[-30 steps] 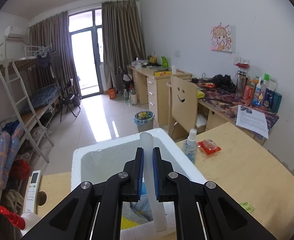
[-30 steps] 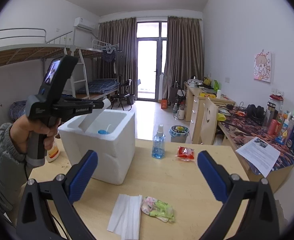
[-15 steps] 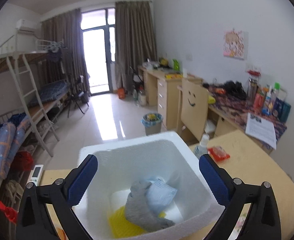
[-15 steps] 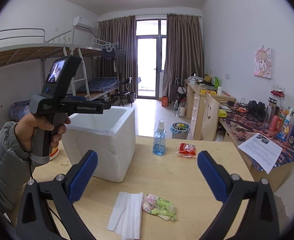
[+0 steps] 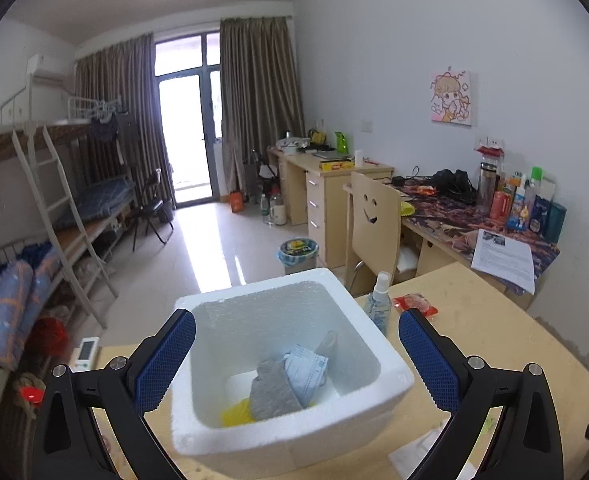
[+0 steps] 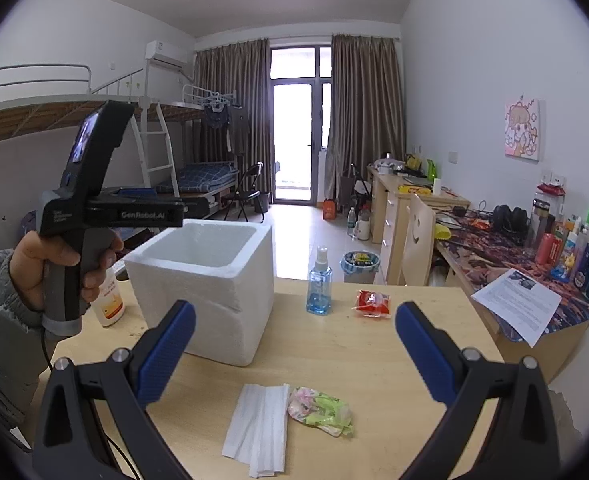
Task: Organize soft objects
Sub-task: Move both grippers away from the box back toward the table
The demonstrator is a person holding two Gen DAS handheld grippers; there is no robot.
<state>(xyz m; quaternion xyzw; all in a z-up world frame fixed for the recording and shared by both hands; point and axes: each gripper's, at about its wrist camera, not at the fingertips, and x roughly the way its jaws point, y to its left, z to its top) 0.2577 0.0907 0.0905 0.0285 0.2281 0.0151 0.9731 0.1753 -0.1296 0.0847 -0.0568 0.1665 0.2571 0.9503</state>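
A white foam box (image 5: 390,376) stands on the wooden table; it also shows in the right wrist view (image 6: 214,292). Inside lie a grey sock (image 5: 272,394), a light blue face mask (image 5: 304,372) and something yellow (image 5: 234,416). My left gripper (image 5: 294,356) is open and empty above the box; the right wrist view shows it hand-held over the box's left side (image 6: 134,212). My right gripper (image 6: 294,348) is open and empty above the table's front. A folded white tissue (image 6: 258,424) and a green-pink soft packet (image 6: 320,412) lie below it.
A blue spray bottle (image 6: 319,282) and a red packet (image 6: 372,303) stand behind on the table (image 6: 374,352). A white bottle with an orange label (image 6: 108,300) is left of the box. A chair (image 6: 416,252) and a cluttered desk (image 6: 514,264) lie to the right.
My left gripper was shut on a pale soft thing over the box, then opened and let it drop in, and has since pulled back a little. The right gripper stayed open and barely moved.
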